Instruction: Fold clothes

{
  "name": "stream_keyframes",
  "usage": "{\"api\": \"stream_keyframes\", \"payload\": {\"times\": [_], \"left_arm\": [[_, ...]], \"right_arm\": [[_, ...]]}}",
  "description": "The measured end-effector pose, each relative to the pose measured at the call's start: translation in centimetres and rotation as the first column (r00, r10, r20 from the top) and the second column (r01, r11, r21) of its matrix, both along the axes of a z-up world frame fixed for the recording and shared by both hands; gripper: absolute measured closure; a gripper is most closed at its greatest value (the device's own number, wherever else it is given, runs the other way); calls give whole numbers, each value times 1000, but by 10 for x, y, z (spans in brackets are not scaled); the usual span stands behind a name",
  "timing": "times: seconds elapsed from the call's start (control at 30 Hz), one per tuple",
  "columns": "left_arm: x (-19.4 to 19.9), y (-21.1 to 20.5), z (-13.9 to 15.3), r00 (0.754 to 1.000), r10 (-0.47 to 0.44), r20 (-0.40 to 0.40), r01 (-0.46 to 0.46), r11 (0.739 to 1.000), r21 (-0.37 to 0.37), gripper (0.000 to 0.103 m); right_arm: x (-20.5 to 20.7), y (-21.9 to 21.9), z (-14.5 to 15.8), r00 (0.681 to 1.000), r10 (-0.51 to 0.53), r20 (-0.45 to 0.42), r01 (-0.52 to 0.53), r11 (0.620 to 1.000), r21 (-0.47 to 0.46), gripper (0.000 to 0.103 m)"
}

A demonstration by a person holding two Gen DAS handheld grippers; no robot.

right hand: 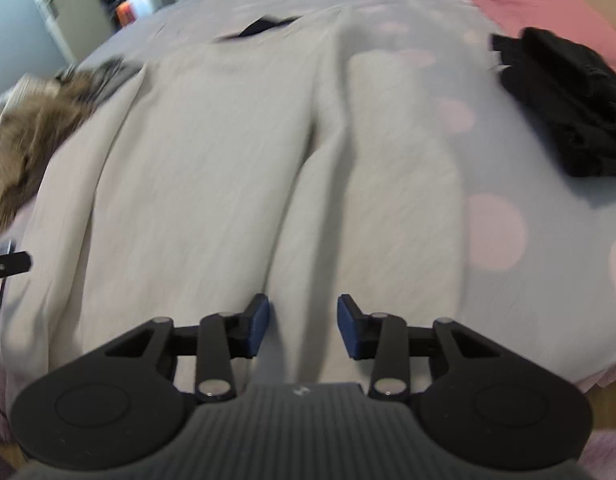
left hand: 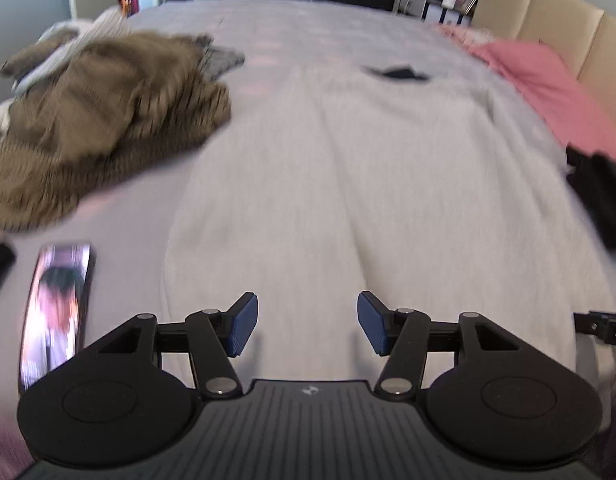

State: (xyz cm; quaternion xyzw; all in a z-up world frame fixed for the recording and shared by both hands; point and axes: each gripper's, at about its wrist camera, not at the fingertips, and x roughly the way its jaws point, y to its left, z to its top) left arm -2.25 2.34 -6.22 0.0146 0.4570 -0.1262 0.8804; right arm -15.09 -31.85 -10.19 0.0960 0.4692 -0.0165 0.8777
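Left gripper [left hand: 307, 322] low in frame, fingers wide apart, empty, right gripper [right hand: 303, 326] likewise over white garment [right hand: 236, 152], maybe trousers, brown pile [left hand: 100, 120] upper left

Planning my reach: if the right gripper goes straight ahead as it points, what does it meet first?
Most likely the white garment spread on the bed; the right gripper, fingers open, points along it. Height above the cloth is unclear.

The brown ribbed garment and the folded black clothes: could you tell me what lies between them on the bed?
The pale grey-white trousers lie spread flat between the brown ribbed garment and folded black clothes, in both views.
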Motion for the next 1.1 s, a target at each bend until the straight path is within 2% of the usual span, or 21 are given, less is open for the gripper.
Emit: {"api": "stream_keyframes", "payload": {"times": [0.03, 0.07, 0.13, 0.17, 0.23, 0.3, 0.37, 0.4, 0.43, 0.53, 0.63, 0.73, 0.83, 0.9, 0.93, 0.97, 1.0, 1.07, 1.1], "left_arm": [[-4, 0, -3, 1000, -2, -7, 3, 1000, 3, 50], [-7, 0, -6, 1000, -5, -15, 5, 1000, 5, 50], [-14, 0, -12, 1000, -10, -30, 10, 1000, 11, 51], [-18, 0, -14, 999, -12, -37, 13, 1000, 13, 53], [-25, 0, -20, 998, -17, -52, 18, 1000, 19, 68], [-24, 3, -23, 998, -15, -66, 15, 1000, 6, 91], [-21, 7, -25, 997, -6, -78, 5, 1000, -12, 102], [-19, 11, -26, 997, 4, -83, -6, 1000, -22, 103], [-18, 12, -26, 997, 11, -82, -14, 999, -30, 103], [-19, 14, -19, 999, 21, -50, -23, 999, -42, 103], [-19, 13, -14, 999, 16, -34, -18, 998, -57, 103], [-19, 9, -13, 999, 6, -31, -8, 998, -61, 103], [-21, 5, -12, 1000, -11, -14, 10, 999, -44, 103], [-23, 3, -10, 1000, -17, -1, 17, 999, -41, 103], [-23, 3, -10, 1000, -22, -1, 22, 999, -40, 100], [-24, 1, -9, 1000, -27, -1, 27, 999, -36, 89], [-25, 0, -9, 999, -33, 1, 33, 999, -30, 73], [-27, -5, -8, 999, -48, 7, 48, 999, -18, 55], [-28, -7, -8, 998, -59, 11, 59, 998, -11, 55]], "right_arm": [[-2, 6, -2, 1000, 19, -3, -19, 1000, -25, 66], [-4, 12, -4, 999, 38, -6, -38, 998, -49, 78], [-4, 15, -7, 999, 43, -13, -44, 997, -66, 94], [-5, 13, -7, 999, 39, -14, -39, 998, -58, 98], [-8, 6, -2, 1000, 16, 6, -16, 999, -30, 99], [-11, -3, 6, 999, -19, 32, 19, 1000, 1, 99], [-15, -14, 17, 996, -67, 64, 65, 997, 38, 99], [-18, -24, 23, 992, -103, 77, 98, 993, 69, 99], [-21, -33, 30, 986, -139, 93, 131, 987, 88, 100], [-26, -70, 62, 958, -231, 168, 222, 973, 69, 100], [-25, -110, 96, 928, -278, 249, 304, 950, -69, 100], [-22, -157, 112, 892, -354, 281, 415, 887, -203, 100], [-23, -202, 105, 845, -463, 268, 525, 813, -252, 100], [-25, -219, 94, 819, -515, 254, 571, 777, -266, 100], [-26, -226, 88, 803, -543, 244, 594, 761, -261, 100], [-27, -233, 82, 787, -570, 234, 616, 745, -256, 99], [-27, -237, 76, 776, -591, 221, 631, 734, -253, 97], [-28, -238, 68, 774, -603, 193, 633, 735, -244, 89], [-29, -236, 66, 775, -601, 195, 632, 734, -249, 87]]}}
